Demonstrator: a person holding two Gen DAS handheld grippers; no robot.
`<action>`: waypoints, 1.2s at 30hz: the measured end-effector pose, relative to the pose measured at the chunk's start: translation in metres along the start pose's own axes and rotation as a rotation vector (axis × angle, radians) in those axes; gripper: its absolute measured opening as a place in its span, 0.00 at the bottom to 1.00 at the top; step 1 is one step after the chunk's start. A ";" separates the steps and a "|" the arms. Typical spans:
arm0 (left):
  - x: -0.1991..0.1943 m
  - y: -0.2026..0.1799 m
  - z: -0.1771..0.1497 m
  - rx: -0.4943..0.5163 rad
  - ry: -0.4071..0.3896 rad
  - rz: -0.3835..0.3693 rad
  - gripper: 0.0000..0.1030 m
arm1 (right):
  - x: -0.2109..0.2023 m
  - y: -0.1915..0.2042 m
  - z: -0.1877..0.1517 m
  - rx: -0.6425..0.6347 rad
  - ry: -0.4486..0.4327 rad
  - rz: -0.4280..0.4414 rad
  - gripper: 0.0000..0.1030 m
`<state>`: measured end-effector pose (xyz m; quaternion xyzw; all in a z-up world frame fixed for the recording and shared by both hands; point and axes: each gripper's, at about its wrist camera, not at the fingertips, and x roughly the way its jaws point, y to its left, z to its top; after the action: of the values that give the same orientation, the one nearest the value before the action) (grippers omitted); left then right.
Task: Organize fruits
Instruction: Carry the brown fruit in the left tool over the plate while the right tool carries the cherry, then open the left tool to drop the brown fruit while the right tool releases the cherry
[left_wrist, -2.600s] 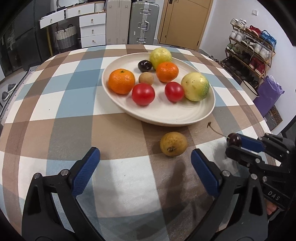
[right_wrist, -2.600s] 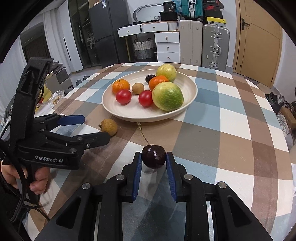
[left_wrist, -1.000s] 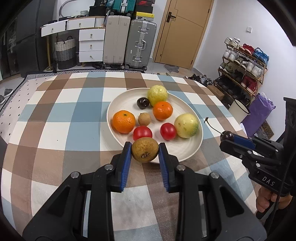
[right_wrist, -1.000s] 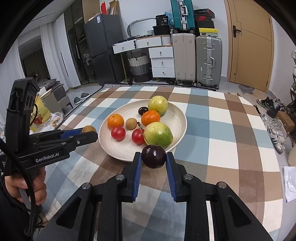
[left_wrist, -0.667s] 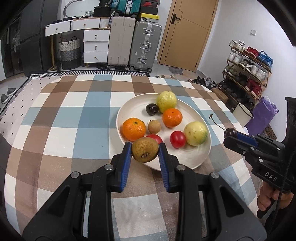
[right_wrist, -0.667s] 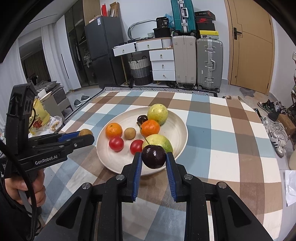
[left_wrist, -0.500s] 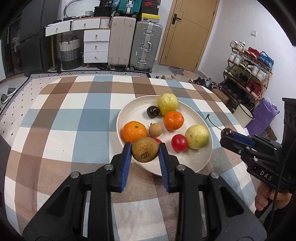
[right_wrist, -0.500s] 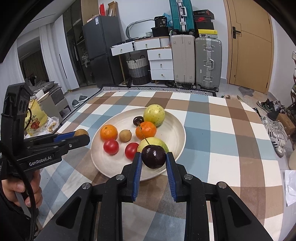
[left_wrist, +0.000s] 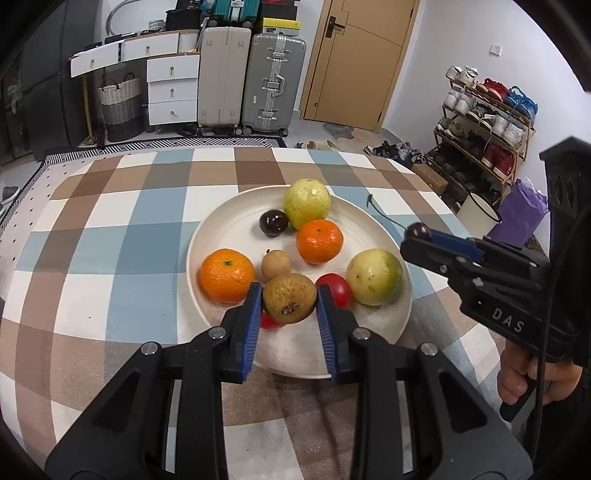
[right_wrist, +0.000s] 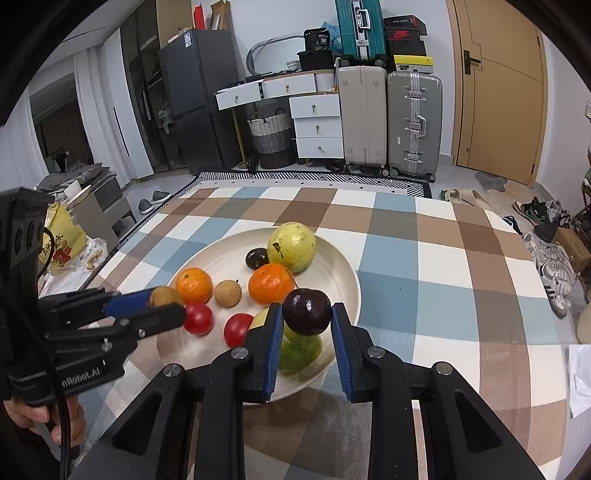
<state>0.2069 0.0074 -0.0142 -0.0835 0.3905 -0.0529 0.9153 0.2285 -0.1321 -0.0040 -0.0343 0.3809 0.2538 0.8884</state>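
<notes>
A cream plate (left_wrist: 229, 218) (right_wrist: 229, 254) on the checked table holds two oranges, two red tomatoes, two green-yellow guavas, a small tan longan and a dark cherry. My left gripper (left_wrist: 290, 306) is shut on a brown longan (left_wrist: 290, 297) and holds it above the plate's near-left part, over a tomato. It also shows in the right wrist view (right_wrist: 166, 306). My right gripper (right_wrist: 306, 328) is shut on a dark cherry (right_wrist: 306, 312) with a stem, above the plate's near-right rim over a guava (right_wrist: 299, 350). It also shows in the left wrist view (left_wrist: 419, 236).
The checked tablecloth (left_wrist: 110, 229) runs around the plate. Suitcases (left_wrist: 251, 77), white drawers and a shoe rack (left_wrist: 484, 114) stand beyond the table. A white sheet (right_wrist: 580, 376) lies at the table's right edge.
Both grippers took their fruit off the table, lifted it and moved forward until each hangs above the plate. The left gripper shut on the brown longan.
</notes>
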 end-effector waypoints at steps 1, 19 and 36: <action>0.001 -0.001 0.000 0.002 0.001 -0.002 0.26 | 0.001 -0.001 0.001 0.002 0.001 0.002 0.26; 0.022 -0.015 0.001 0.031 0.025 -0.007 0.26 | 0.027 -0.014 0.010 0.030 0.035 0.004 0.26; -0.032 -0.007 0.000 -0.001 -0.108 0.050 0.99 | -0.021 -0.021 -0.001 0.071 -0.071 0.026 0.97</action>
<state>0.1847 0.0062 0.0101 -0.0770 0.3427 -0.0251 0.9359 0.2259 -0.1595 0.0066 0.0110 0.3585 0.2526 0.8986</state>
